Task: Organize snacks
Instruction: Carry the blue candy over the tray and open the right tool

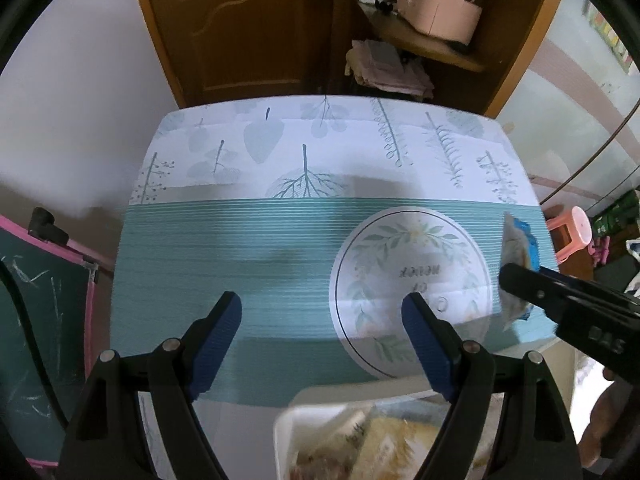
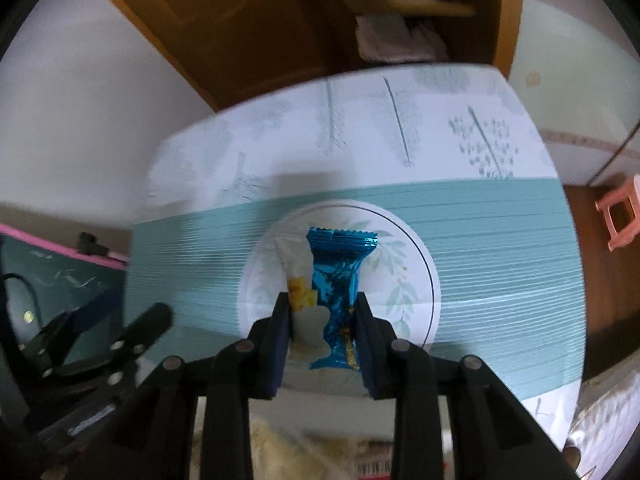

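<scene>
My right gripper (image 2: 322, 300) is shut on a blue and white snack packet (image 2: 334, 276) and holds it above the table. In the left wrist view that packet (image 1: 518, 252) hangs at the right edge, with the right gripper (image 1: 516, 280) clamped on it. My left gripper (image 1: 322, 308) is open and empty, above the teal part of the tablecloth. A white container (image 1: 292, 420) holding several snacks sits at the near table edge under my left gripper; its contents are blurred.
The table wears a teal and white leaf-print cloth (image 1: 240, 248) with a round white emblem (image 1: 412, 280). A pink-framed chalkboard (image 1: 44, 304) stands at the left. A wooden door (image 1: 248, 28) and shelves lie behind. A pink stool (image 1: 576, 236) stands at the right.
</scene>
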A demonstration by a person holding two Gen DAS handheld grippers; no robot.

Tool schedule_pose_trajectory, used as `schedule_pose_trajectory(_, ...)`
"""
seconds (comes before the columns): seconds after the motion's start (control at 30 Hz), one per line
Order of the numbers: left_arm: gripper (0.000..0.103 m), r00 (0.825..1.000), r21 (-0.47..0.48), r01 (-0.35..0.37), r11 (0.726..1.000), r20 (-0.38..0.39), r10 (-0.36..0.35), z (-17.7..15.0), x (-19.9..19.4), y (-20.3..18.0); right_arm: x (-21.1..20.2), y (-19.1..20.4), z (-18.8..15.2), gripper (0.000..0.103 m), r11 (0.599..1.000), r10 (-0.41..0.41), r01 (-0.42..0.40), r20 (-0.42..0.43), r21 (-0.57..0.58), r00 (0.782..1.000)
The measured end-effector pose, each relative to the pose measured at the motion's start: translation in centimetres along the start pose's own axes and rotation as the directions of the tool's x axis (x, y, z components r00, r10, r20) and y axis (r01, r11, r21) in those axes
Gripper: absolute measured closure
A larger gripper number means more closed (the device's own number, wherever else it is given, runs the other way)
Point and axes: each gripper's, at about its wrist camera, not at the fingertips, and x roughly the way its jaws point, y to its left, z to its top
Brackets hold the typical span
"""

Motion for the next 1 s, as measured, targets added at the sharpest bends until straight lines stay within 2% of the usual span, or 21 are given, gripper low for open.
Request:
schedule_pose_trajectory(0.1, 0.021, 1.000, -0.010, 0.002, 1.000, 0.019, -0.002, -0.8, -2.3, 0.0, -3.5, 0.2, -1.3, 0.073, 0.999, 0.035, -0.034, 0.042, -0.038, 0.999)
schedule_pose_trajectory(0.2, 0.019, 1.000, -0.023, -0.001, 1.000, 0.030, 0.002, -1.8, -4.5, -0.1, -4.9, 1.1, -2.5, 0.073, 0.996, 0.063, -0.059, 0.059, -0.067, 0.996)
schedule_pose_trajectory(0.33, 0.008, 0.998, -0.034, 0.008, 0.999, 0.055, -0.006, -3.7, -7.6, -0.6, -7.7, 2.0, -5.3, 0.073, 0.991, 0.091, -0.083, 0.070, -0.108, 0.993)
schedule_pose_trajectory(0.5, 0.005, 0.998, -0.017, 0.020, 1.000, 0.057, -0.019, -6.2, -10.7, -1.7, -10.0, 2.7, -8.8, 0.073, 0.987, 0.092, -0.081, 0.069, -0.139, 0.993)
schedule_pose_trajectory(0.77, 0.004, 0.996, 0.013, 0.040, 0.999, 0.083, -0.041, -9.2, -14.2, -3.5, -11.4, 2.1, -11.9, 0.072, 0.987, 0.066, -0.056, 0.056, -0.152, 0.996)
schedule_pose_trajectory(1.0, 0.004, 0.995, 0.018, 0.038, 0.999, 0.088, -0.039, -11.3, -16.0, -4.2, -13.0, 2.2, -14.0, 0.060, 0.986, 0.048, -0.037, 0.062, -0.163, 0.997)
